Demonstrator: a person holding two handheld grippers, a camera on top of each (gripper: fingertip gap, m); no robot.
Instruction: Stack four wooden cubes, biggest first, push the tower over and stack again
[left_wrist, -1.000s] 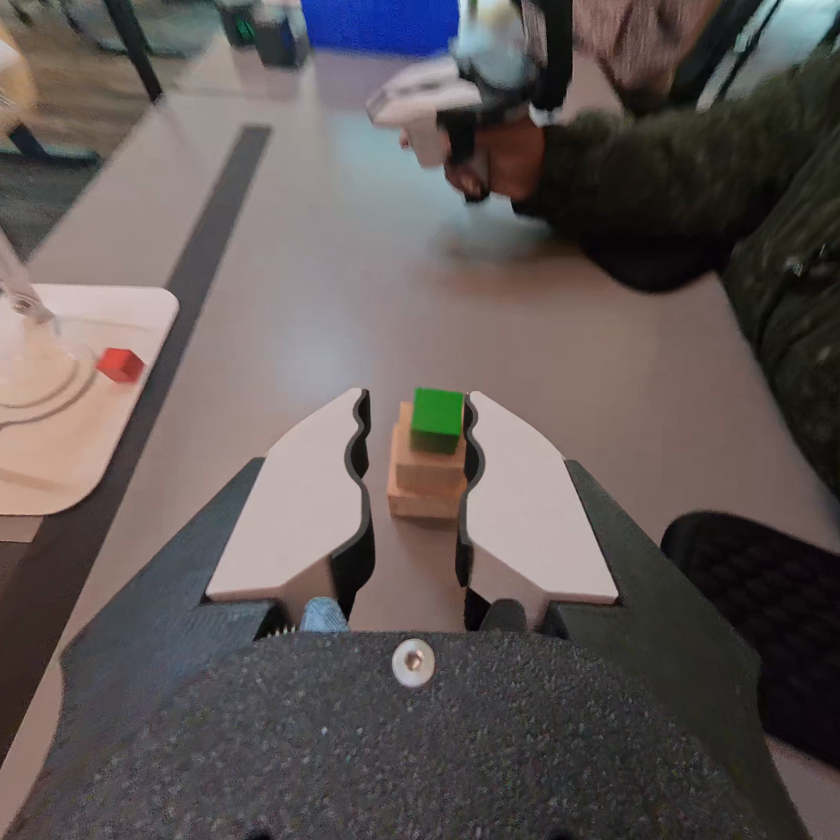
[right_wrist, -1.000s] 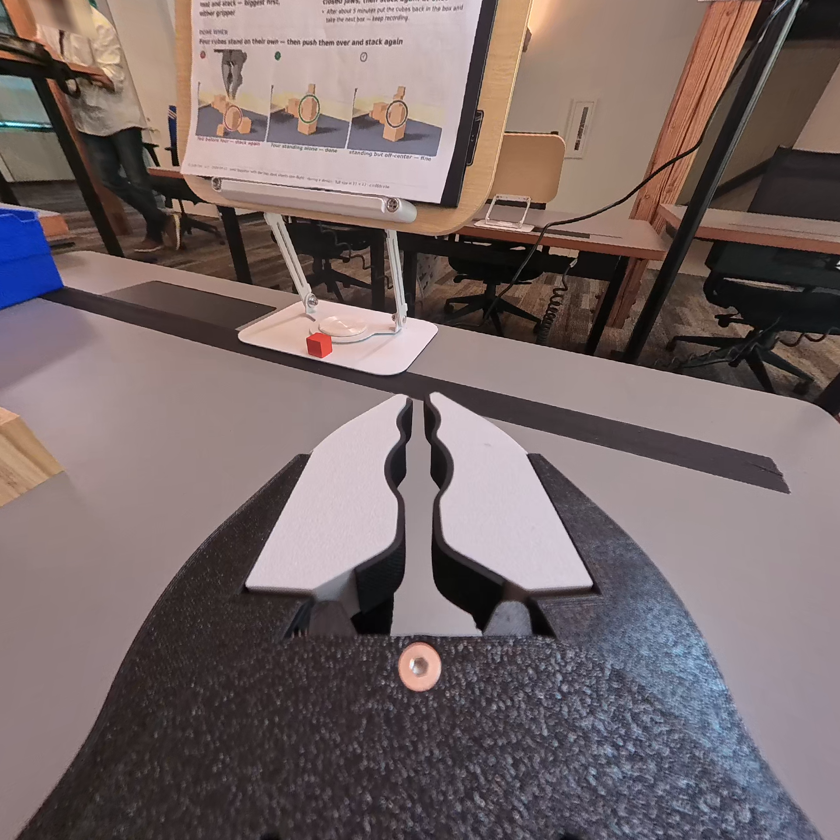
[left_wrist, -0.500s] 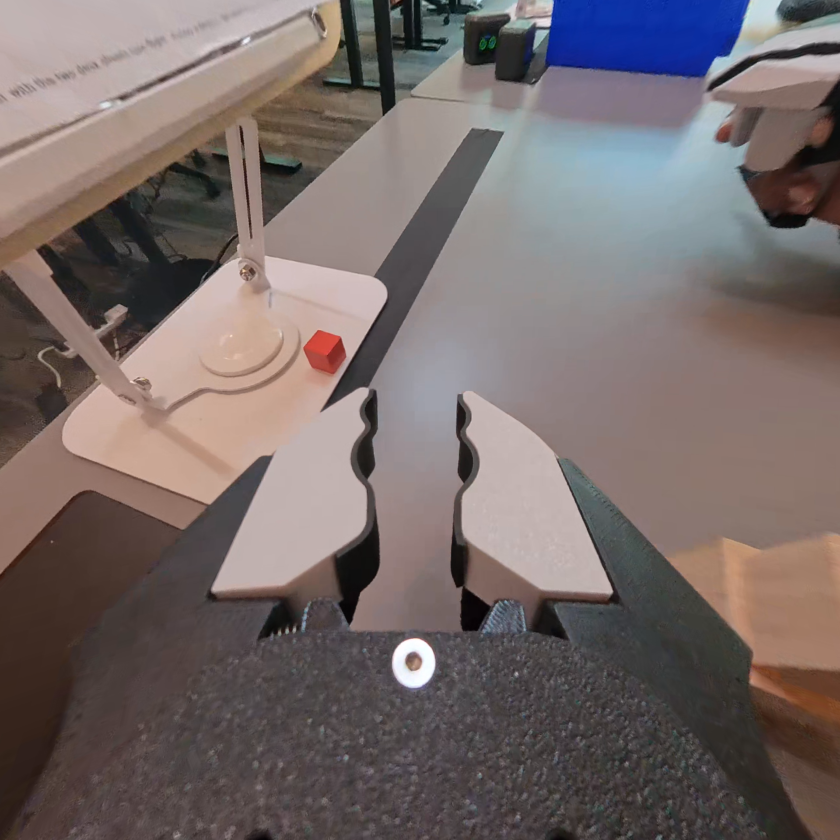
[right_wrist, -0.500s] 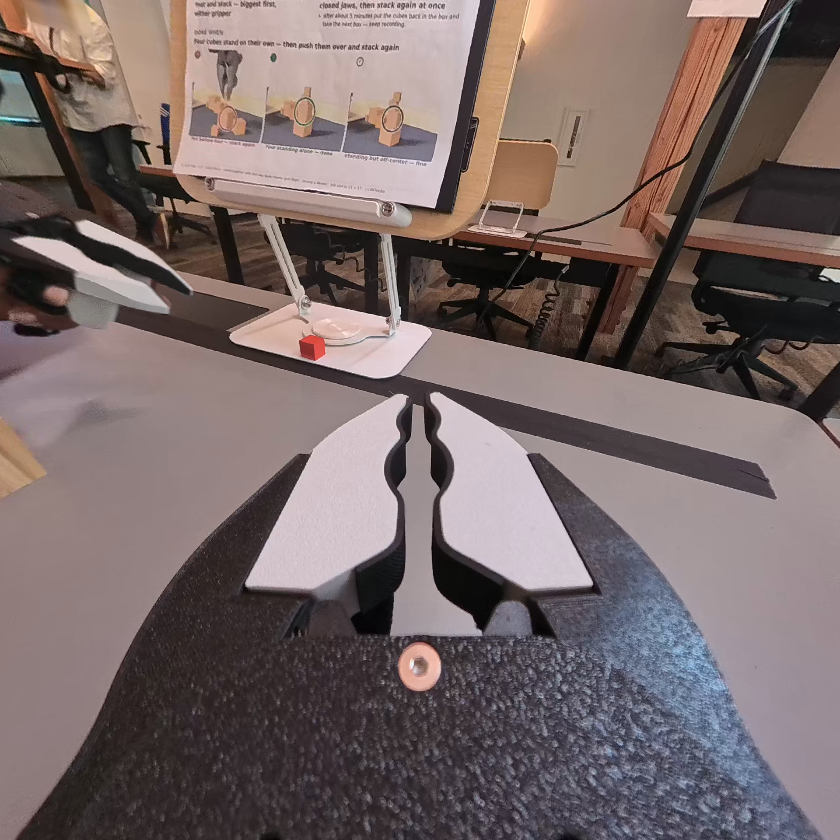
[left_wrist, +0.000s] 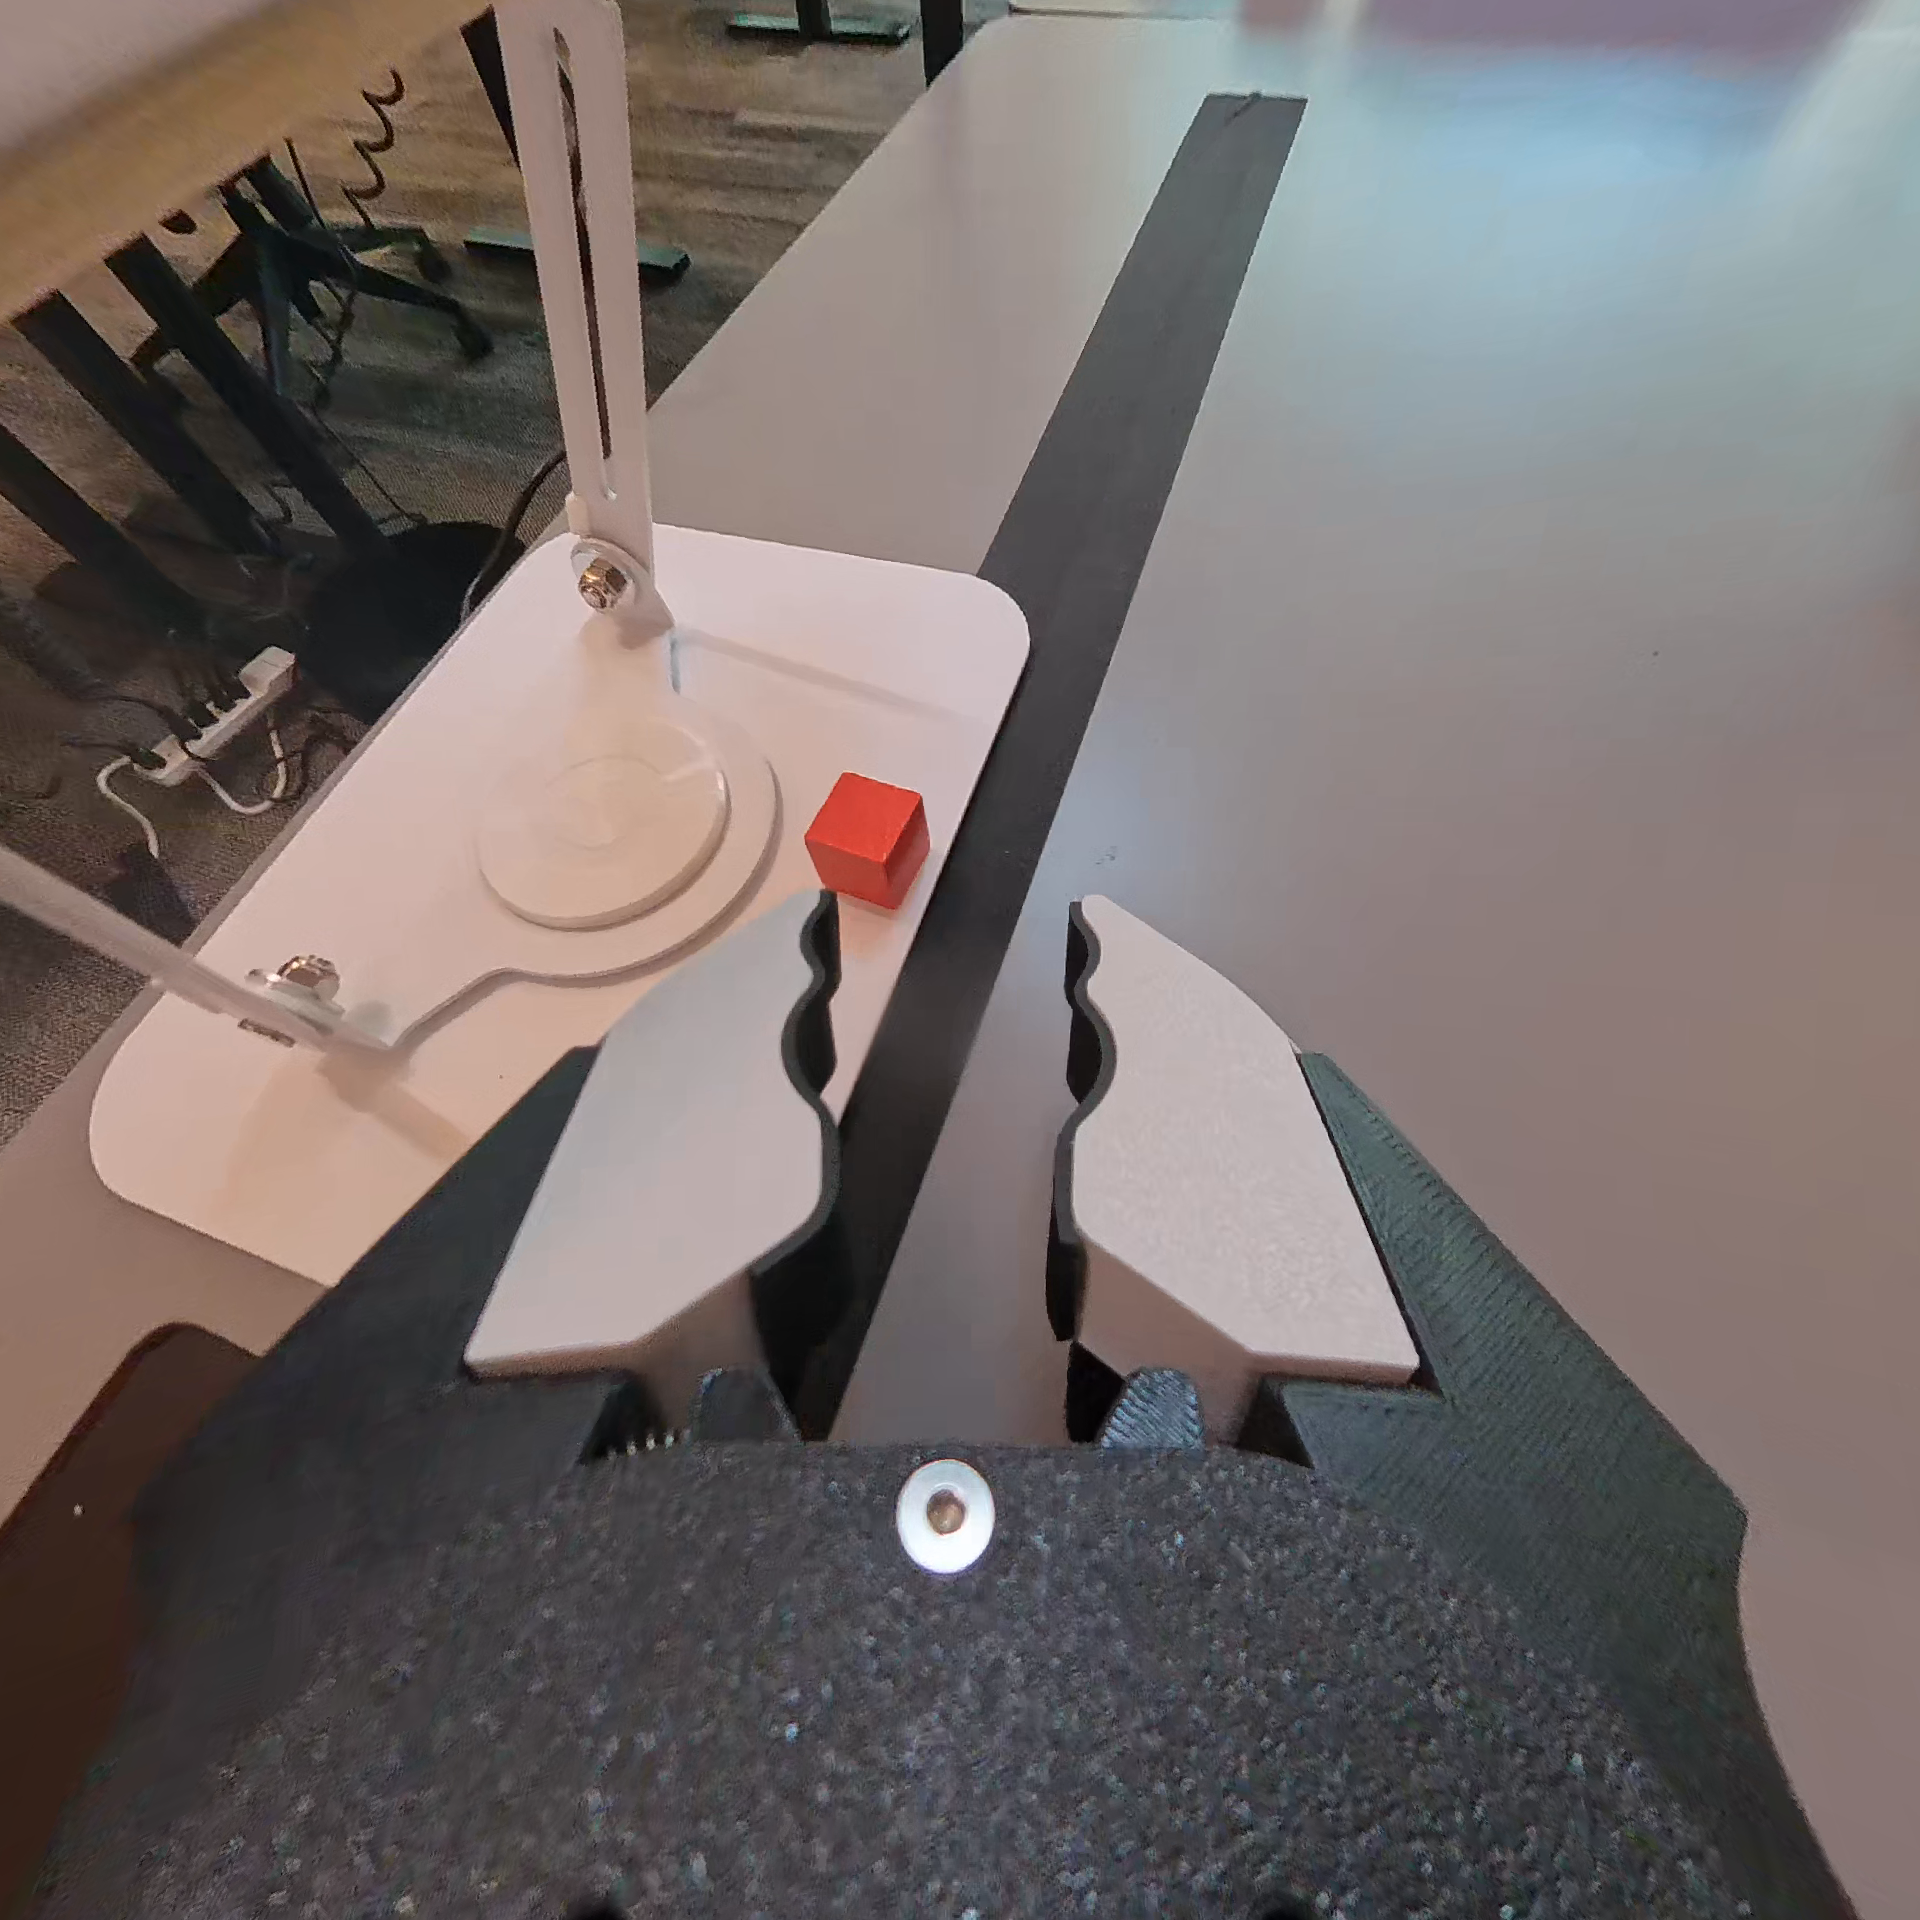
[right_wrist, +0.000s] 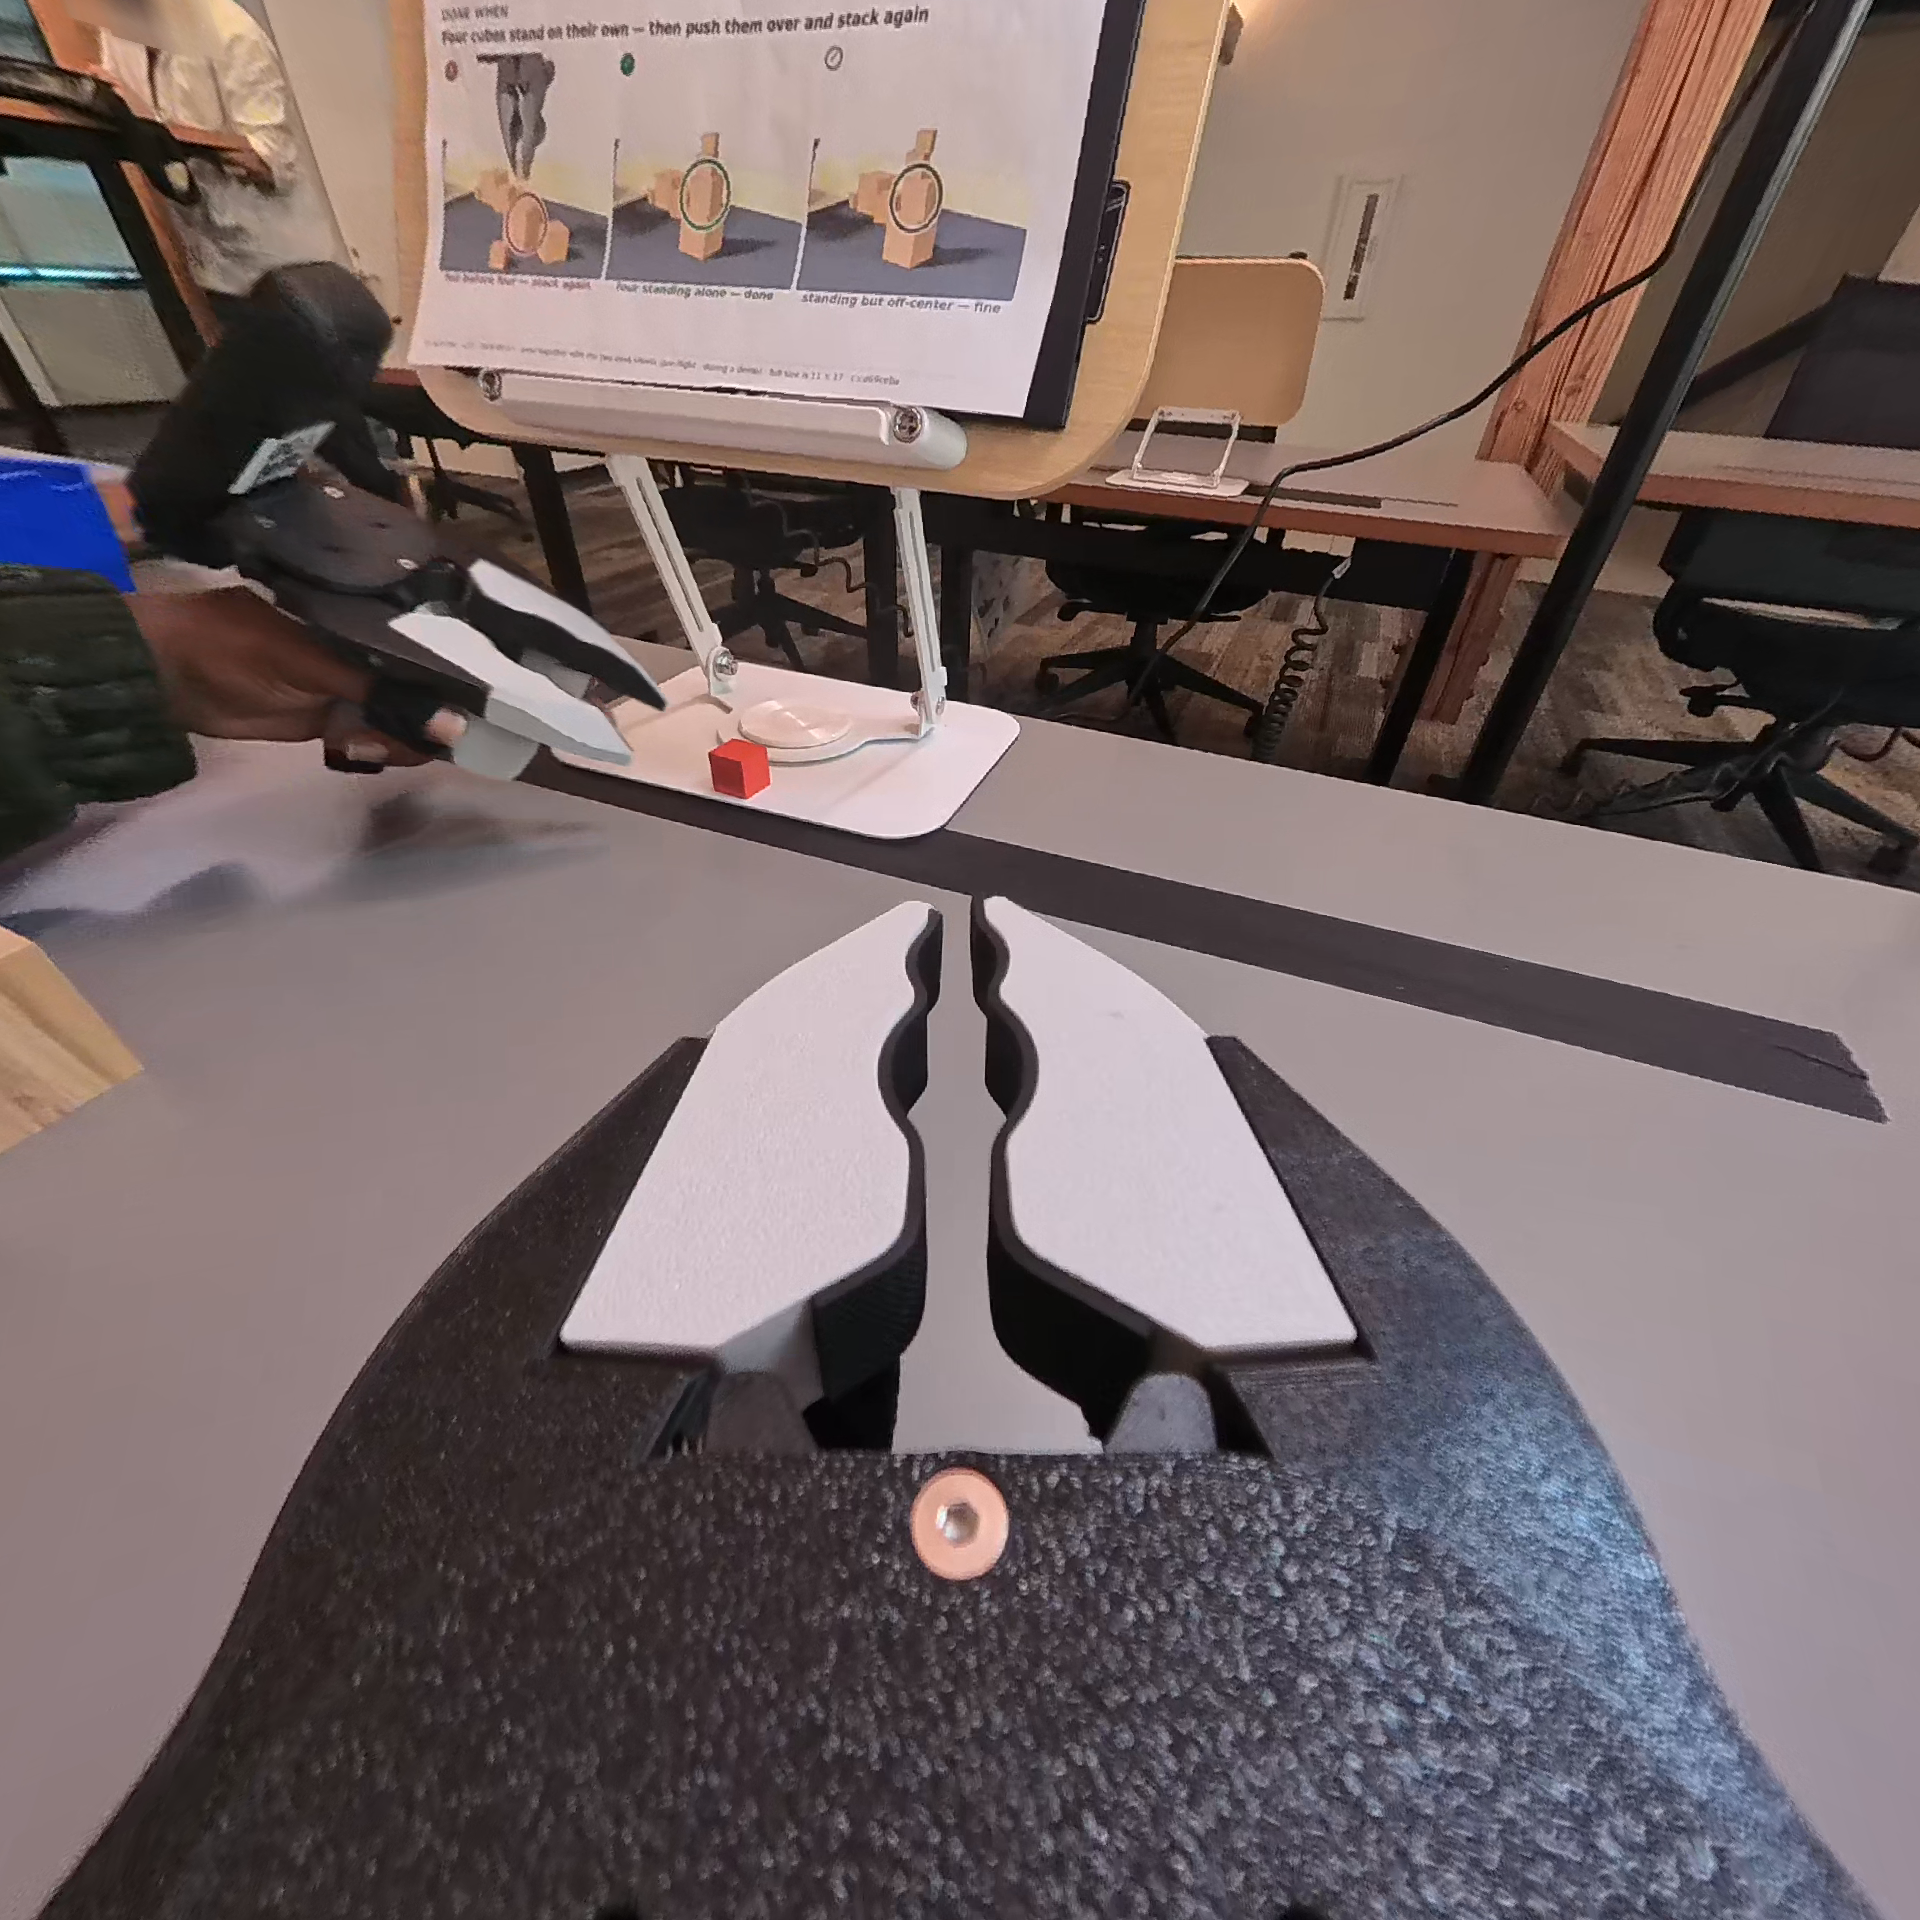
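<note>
1. Left wrist view: the left tongs (left_wrist: 945, 914) gape with nothing between them, just short of a red cube (left_wrist: 865, 837) on a white stand base (left_wrist: 312, 1091).
2. Right tongs (right_wrist: 957, 914) hang nearly closed and bare over the grey surface (right_wrist: 416, 1039).

Place: you are in an open office.
Evidence: black wheeled office chairs (right_wrist: 1143, 613), long wooden desks (right_wrist: 1340, 499), grey carpet floor (right_wrist: 1558, 665).
</note>
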